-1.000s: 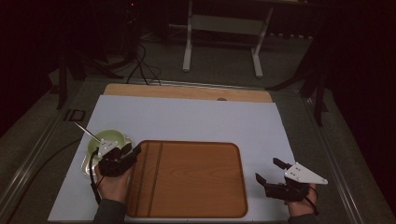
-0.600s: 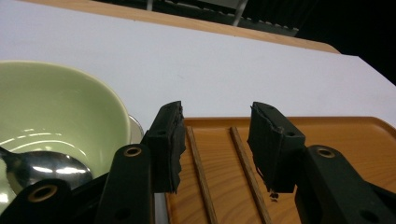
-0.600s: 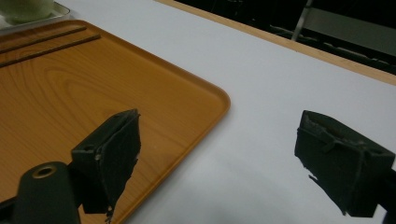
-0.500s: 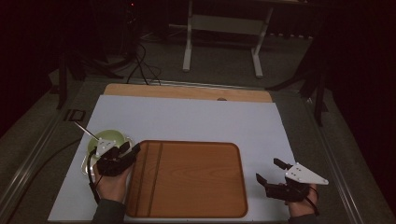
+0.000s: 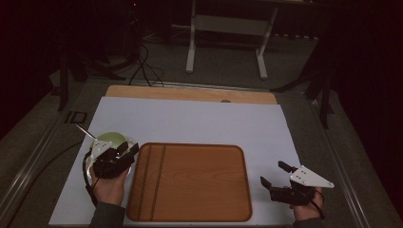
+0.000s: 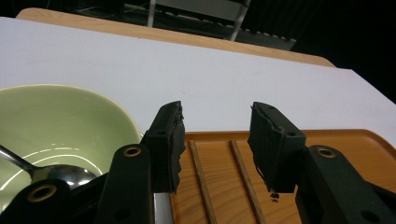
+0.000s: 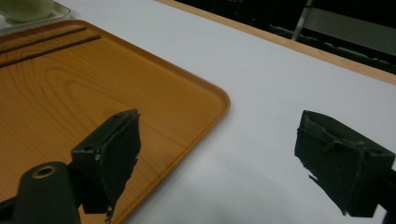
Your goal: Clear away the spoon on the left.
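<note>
Honestly, going from my left side to my right, this is where I see it slipping:

Spoon (image 6: 56,173): it lies loose in the bowl with its handle sticking out over the far-left rim; a knock on the bowl would likely rattle it out onto the white mat (image 5: 199,121).

Bowl (image 6: 60,126): the green bowl sits on the mat just left of the tray, right by my left jaw. That jaw hangs at its rim, so I could shove or tip the bowl instead of gripping it.

Left gripper (image 6: 215,142): about half open, jaws have just widened a little, nothing between them; they point over the tray's near-left edge.

Chopsticks (image 6: 224,179): two dark sticks lie side by side on the tray ahead of my left jaws; thin and low, so I judge they could roll or scissor apart under a pinch.

Tray (image 5: 204,190): its raised lip may catch a jaw coming in low.

Right gripper (image 7: 219,161): wide open, empty, over the mat beside the tray's right corner.
</note>
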Demonstrator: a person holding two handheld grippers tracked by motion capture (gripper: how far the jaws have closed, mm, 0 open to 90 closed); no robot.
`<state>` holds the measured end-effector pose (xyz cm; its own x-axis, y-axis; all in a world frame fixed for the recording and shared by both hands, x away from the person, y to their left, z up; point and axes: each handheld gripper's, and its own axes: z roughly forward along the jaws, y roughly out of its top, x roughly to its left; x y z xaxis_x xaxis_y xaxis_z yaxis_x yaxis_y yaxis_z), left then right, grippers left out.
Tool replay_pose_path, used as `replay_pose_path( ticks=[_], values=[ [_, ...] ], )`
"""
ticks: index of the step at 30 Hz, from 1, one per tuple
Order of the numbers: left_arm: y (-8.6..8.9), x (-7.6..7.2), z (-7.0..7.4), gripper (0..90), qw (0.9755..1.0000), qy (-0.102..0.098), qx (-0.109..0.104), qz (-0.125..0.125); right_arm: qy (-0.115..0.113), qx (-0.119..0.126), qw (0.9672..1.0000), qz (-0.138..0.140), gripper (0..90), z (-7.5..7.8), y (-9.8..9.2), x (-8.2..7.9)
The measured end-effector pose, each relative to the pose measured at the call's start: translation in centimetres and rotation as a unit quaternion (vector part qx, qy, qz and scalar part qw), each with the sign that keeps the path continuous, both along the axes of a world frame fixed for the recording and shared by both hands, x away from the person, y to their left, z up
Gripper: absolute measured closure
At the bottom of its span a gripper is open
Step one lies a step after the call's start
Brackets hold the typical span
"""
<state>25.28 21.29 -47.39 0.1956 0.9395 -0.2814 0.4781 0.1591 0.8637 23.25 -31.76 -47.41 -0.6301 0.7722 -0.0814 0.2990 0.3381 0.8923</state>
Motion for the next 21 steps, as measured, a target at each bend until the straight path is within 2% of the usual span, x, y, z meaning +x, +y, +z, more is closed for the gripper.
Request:
replay_pose_path(
  ticks=[21],
  values=[
    [1.8,-0.1,0.8,55.1,0.9996,-0.009,-0.013,0.023,0.000,0.000,1.0000,0.000,14.1,0.0,0.0,0.0]
  ],
)
